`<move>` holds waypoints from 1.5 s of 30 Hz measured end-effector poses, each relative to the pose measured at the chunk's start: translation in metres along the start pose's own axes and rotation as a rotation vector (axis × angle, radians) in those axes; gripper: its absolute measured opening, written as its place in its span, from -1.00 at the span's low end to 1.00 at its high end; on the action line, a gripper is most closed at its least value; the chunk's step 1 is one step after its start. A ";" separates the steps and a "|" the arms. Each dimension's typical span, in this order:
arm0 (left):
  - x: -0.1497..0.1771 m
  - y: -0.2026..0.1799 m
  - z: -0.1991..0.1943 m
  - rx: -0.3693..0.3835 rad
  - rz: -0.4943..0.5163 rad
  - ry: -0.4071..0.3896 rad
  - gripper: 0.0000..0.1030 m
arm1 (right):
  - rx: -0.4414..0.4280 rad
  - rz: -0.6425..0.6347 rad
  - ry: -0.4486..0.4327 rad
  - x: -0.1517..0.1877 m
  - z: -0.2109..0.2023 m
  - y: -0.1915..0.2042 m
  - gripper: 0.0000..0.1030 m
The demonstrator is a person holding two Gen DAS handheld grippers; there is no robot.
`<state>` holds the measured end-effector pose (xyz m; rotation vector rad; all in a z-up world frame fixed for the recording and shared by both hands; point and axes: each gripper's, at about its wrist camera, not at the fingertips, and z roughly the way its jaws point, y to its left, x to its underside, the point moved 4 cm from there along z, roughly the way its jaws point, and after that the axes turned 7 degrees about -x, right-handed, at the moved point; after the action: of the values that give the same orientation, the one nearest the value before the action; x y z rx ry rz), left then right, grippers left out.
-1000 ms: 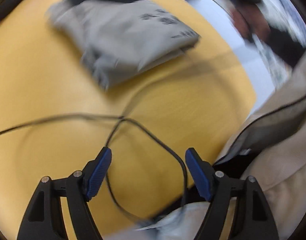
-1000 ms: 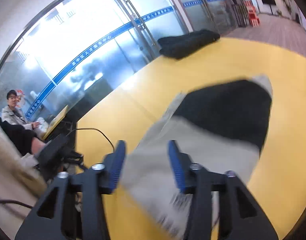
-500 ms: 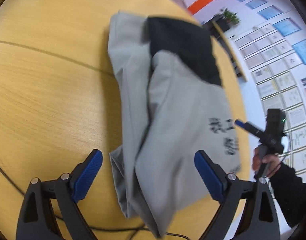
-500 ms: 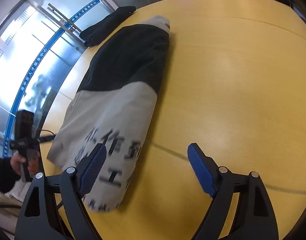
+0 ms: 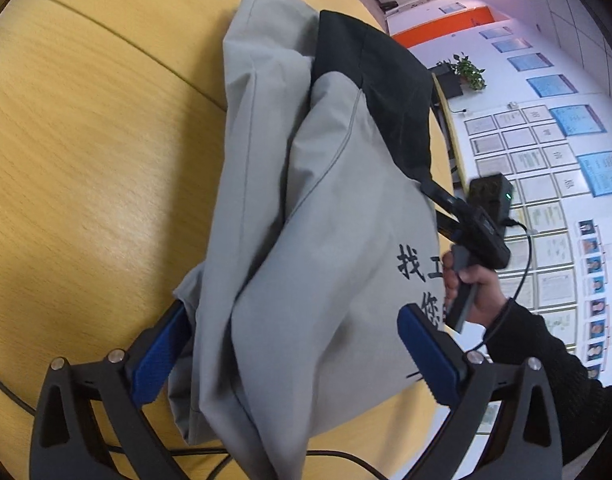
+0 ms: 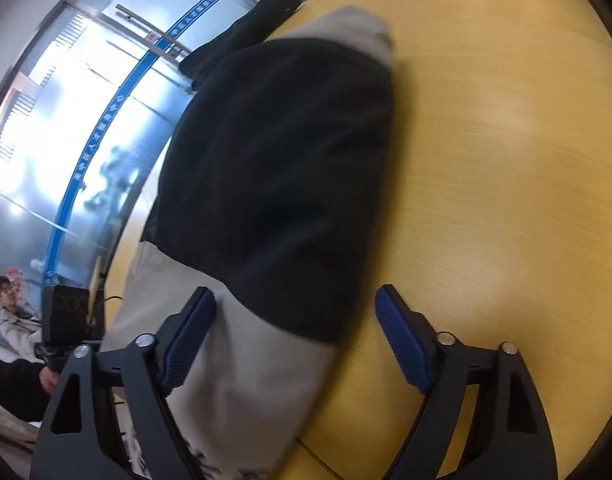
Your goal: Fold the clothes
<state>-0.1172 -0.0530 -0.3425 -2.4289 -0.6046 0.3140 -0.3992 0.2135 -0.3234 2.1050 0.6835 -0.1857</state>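
A folded grey and black jacket (image 5: 314,216) with black printed characters lies on a yellow wooden table (image 5: 85,140). My left gripper (image 5: 293,356) is open, its blue pads either side of the jacket's near grey end. In the left wrist view the right gripper (image 5: 434,196) reaches the jacket's far side, held in a hand. In the right wrist view my right gripper (image 6: 295,336) is open over the jacket (image 6: 277,184), where black meets grey. The left gripper's body (image 6: 67,320) shows at the far left.
A black cable (image 5: 334,458) runs along the table's near edge under the jacket. A second dark garment (image 6: 241,36) lies at the table's far edge by glass doors. A seated person (image 6: 11,316) is beyond the table. The table edge runs close to the jacket's right side.
Both grippers have moved in closer to the jacket. The left now straddles its near grey end; the right has shifted from beside the printed end to over the black panel.
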 end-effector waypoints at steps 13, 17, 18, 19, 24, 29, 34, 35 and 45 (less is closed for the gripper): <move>0.021 0.039 -0.026 0.055 -0.151 0.119 -0.63 | 0.132 -0.092 -0.120 0.012 0.005 0.081 -0.66; 0.000 0.048 -0.094 0.080 -0.110 0.054 -0.66 | 0.130 -0.179 -0.192 -0.003 0.011 0.156 -0.68; -0.007 0.053 -0.115 0.084 -0.104 0.034 -0.66 | 0.118 -0.199 -0.212 -0.011 0.015 0.179 -0.69; -0.016 0.060 -0.135 0.084 -0.097 0.011 -0.66 | 0.106 -0.217 -0.232 -0.020 0.021 0.200 -0.69; -0.088 0.120 -0.247 0.040 -0.038 -0.100 -0.66 | 0.008 -0.222 -0.341 -0.083 0.078 0.281 -0.68; -0.181 0.209 -0.302 -0.070 0.041 -0.124 -0.64 | -0.047 -0.179 -0.398 -0.148 0.197 0.317 -0.68; -0.273 0.317 -0.271 -0.194 0.047 -0.065 -0.63 | -0.036 -0.084 -0.378 -0.203 0.343 0.296 -0.66; -0.285 0.337 -0.260 -0.222 0.038 -0.045 -0.62 | 0.004 -0.061 -0.333 -0.210 0.371 0.283 -0.66; -0.320 0.376 -0.237 -0.242 0.072 -0.053 -0.41 | 0.164 -0.012 -0.269 -0.236 0.426 0.253 -0.56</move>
<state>-0.1800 -0.5970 -0.3617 -2.6868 -0.6095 0.3532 -0.4111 -0.3345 -0.3083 2.1782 0.5342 -0.5368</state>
